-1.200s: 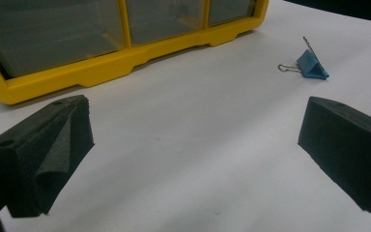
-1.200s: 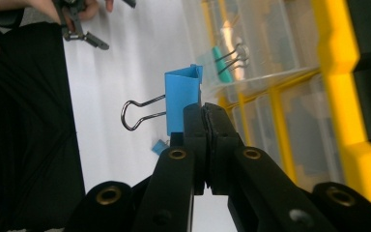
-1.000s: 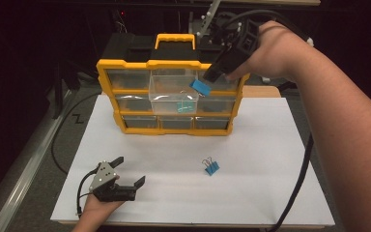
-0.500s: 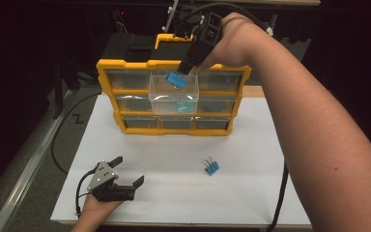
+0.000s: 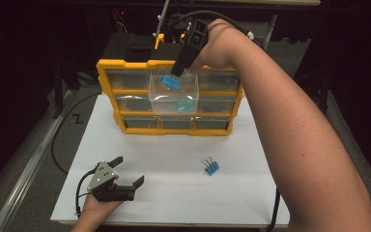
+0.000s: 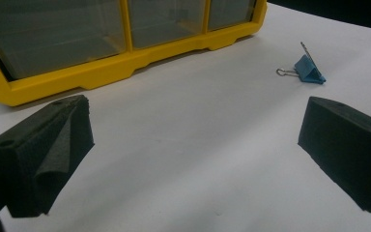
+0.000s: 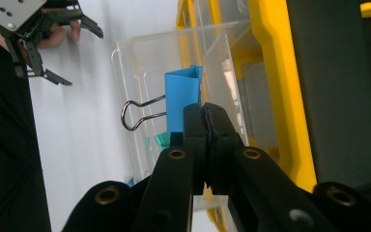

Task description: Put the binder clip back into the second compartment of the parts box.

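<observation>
A small blue metal binder clip point(image 7: 182, 99) with wire handles is pinched by its folded body in the right tongs point(image 7: 204, 113), above the pulled-out clear plastic drawer point(image 5: 174, 96) of the yellow organiser point(image 5: 107, 87). It is judged light, stiff and slippery. The left tongs point(image 5: 125, 171) are spread wide, empty, over the white counter point(image 5: 174, 193), near a second blue clip point(image 5: 211, 167).
</observation>
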`<act>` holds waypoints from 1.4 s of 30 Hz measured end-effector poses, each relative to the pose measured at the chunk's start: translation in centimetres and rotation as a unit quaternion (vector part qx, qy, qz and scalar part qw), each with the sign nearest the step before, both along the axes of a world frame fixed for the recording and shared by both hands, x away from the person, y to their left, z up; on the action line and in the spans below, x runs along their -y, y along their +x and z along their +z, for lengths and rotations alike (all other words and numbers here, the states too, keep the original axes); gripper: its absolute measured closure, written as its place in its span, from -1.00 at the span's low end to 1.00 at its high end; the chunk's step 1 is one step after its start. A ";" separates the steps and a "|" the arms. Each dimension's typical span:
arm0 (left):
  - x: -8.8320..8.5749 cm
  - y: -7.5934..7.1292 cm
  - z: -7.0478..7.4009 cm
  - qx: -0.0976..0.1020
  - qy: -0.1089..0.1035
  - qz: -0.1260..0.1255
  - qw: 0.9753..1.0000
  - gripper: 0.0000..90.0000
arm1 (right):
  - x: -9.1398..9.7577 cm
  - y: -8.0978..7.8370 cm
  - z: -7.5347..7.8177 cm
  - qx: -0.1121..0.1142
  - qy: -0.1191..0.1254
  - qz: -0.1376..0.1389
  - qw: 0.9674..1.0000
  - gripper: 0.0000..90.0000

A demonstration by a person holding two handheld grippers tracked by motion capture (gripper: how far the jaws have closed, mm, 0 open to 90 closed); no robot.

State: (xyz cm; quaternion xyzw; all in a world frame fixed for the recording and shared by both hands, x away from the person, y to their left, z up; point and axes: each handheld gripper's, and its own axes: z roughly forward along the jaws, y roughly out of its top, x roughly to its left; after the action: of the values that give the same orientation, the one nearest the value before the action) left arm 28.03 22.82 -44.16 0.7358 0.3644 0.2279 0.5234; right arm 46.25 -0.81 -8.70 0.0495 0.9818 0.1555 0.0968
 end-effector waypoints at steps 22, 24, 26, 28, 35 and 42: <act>0.2 0.0 -0.1 -0.003 0.001 -0.003 1.000 -1.00 | 4.5 -3.1 0.1 0.010 0.020 -0.040 0.999 -0.04; 0.2 0.1 -0.1 -0.004 0.000 -0.002 1.000 -1.00 | 5.0 -3.4 0.0 0.010 0.018 -0.043 0.999 -0.04; 0.2 0.2 -0.1 -0.005 0.001 0.000 1.000 -1.00 | 6.5 -4.1 -0.6 0.010 0.013 -0.048 0.999 -0.11; 0.2 0.2 -0.1 -0.006 0.001 0.000 1.000 -1.00 | 7.0 -4.4 -0.9 0.009 0.012 -0.051 0.999 -0.13; 0.2 0.2 -0.2 -0.006 0.004 0.003 1.000 -1.00 | 9.8 -6.0 -3.7 -0.002 0.003 -0.056 0.998 -0.33; 0.3 0.3 -0.2 -0.007 0.005 0.003 1.000 -1.00 | 11.2 -6.9 -7.7 -0.018 -0.015 -0.060 0.998 -0.53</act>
State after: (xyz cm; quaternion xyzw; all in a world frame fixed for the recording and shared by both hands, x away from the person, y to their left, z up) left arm 28.28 22.54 -44.36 0.7390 0.3689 0.2264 0.5163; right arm 39.32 -11.99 -16.42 0.1094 0.9810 0.1335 0.0890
